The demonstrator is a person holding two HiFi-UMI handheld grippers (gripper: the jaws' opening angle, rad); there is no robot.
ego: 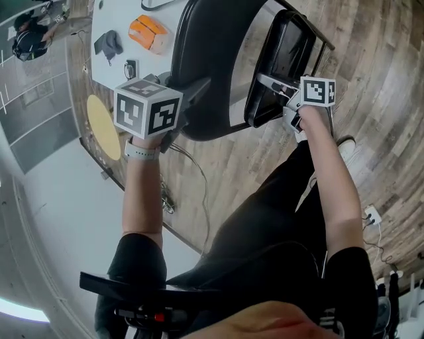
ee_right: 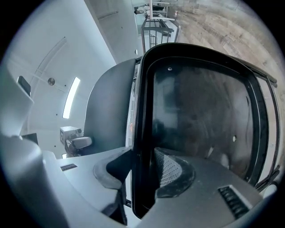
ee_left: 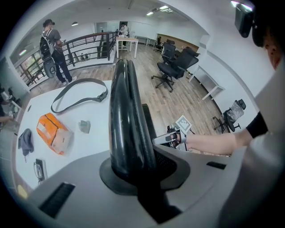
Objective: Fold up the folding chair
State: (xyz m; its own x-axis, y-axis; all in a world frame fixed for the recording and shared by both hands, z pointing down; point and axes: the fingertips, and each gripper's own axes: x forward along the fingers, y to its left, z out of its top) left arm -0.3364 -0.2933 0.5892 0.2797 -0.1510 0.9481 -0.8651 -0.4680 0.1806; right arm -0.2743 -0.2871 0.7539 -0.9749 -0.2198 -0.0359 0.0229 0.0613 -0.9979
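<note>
Folding chair (ego: 222, 99) stands on the wood floor (ego: 371, 86) just beside the white surface (ego: 116, 16). Left claw (ee_left: 141, 165) is clenched on the backrest (ego: 202, 59) top edge from above. Right claw (ee_right: 144, 171) points level, its pads either side of the seat (ego: 281, 59) rim, and looks to be grasping it lightly. The seat is tipped on edge right of the backrest, long axes roughly parallel with a gap between. Closing that gap is likely the right claw's job, pushing the seat toward the left claw.
</note>
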